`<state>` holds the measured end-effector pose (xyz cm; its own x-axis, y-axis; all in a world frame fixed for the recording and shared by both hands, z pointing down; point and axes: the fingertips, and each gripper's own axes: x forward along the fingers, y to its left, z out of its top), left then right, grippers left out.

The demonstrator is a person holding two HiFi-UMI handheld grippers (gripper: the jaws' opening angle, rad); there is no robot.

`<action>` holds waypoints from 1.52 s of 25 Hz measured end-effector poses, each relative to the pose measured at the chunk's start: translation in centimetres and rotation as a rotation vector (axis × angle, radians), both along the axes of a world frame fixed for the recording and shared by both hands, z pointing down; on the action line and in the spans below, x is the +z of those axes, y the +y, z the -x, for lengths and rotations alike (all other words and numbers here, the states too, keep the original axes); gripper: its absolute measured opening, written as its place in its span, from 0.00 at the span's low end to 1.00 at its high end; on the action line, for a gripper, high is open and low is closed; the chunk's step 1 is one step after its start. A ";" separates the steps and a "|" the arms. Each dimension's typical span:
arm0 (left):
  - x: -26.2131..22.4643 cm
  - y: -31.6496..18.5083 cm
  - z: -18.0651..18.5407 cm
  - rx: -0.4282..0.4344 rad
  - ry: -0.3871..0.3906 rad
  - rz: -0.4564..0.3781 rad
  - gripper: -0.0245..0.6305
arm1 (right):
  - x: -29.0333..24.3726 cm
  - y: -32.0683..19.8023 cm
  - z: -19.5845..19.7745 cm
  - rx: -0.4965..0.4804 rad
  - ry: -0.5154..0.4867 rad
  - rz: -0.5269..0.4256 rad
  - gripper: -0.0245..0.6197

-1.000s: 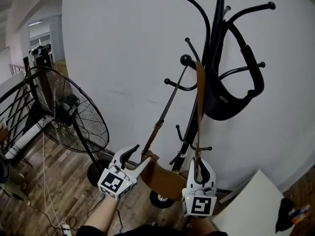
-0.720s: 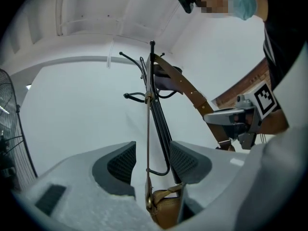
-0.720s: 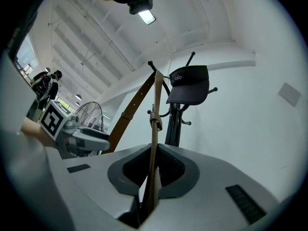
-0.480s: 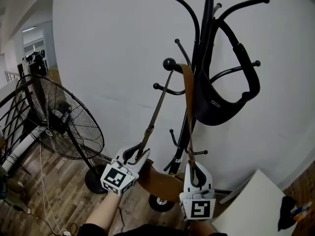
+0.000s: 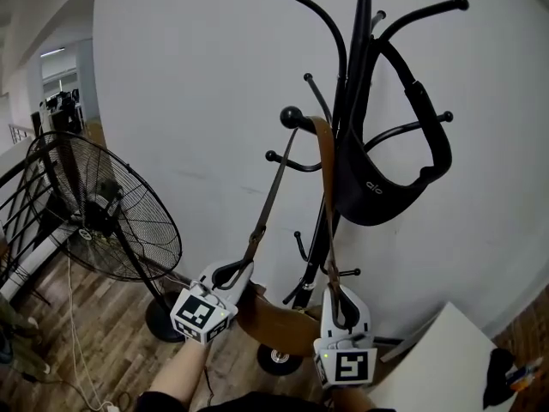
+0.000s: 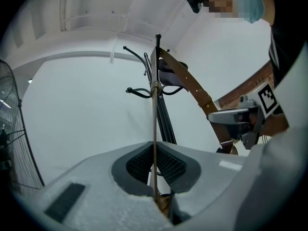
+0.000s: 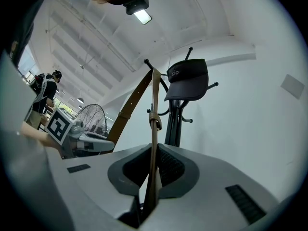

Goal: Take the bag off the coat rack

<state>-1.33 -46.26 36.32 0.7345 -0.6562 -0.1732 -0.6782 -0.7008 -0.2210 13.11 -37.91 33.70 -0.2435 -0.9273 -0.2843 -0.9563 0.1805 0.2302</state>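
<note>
White wall (image 5: 171, 101) backs the black coat rack (image 5: 364, 75), where the brown bag (image 5: 276, 318) hangs low by its strap (image 5: 325, 187) (looped over a knobbed hook (image 5: 292, 117)). Left gripper (image 5: 232, 273) and right gripper (image 5: 341, 304) each pinch one run of it, jaws having just been closing.

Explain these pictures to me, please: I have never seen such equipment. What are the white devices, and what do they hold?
There is no robot: a person holds a two-jaw gripper in each hand. One picture comes from a camera on the person's head; the other two from cameras riding on the grippers. The left gripper is shut on the thin side of the brown strap; the right gripper, whose jaws have just been closing, grips the wider side. The strap hangs over a hook of the black coat rack, which also carries a black cap. The brown bag hangs below, and a fan stands left.
</note>
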 end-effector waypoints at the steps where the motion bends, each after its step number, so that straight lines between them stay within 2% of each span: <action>1: 0.0 0.1 0.1 -0.003 0.004 0.003 0.06 | 0.0 0.0 0.0 -0.004 -0.003 0.002 0.08; 12: 0.0 1.2 1.3 -0.015 -0.014 0.007 0.06 | -0.8 0.4 0.5 -0.028 -0.018 0.014 0.08; 16: -0.6 1.8 1.5 -0.009 -0.008 -0.006 0.06 | -1.6 0.7 0.7 -0.037 -0.013 -0.004 0.08; 20: -1.7 2.8 1.7 -0.012 0.015 0.030 0.06 | -2.7 1.2 0.8 -0.046 -0.013 -0.027 0.08; 23: -2.4 3.6 1.9 -0.013 0.015 0.012 0.06 | -3.4 1.7 1.0 -0.052 -0.010 -0.043 0.08; 38: -2.7 7.2 4.7 -0.088 0.023 -0.005 0.06 | -3.8 4.3 3.1 -0.109 -0.012 -0.051 0.08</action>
<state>-6.07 -39.08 33.65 0.6702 -0.7168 -0.1926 -0.7417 -0.6376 -0.2083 10.02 -33.58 29.92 -0.3387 -0.8796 -0.3342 -0.9343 0.2722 0.2303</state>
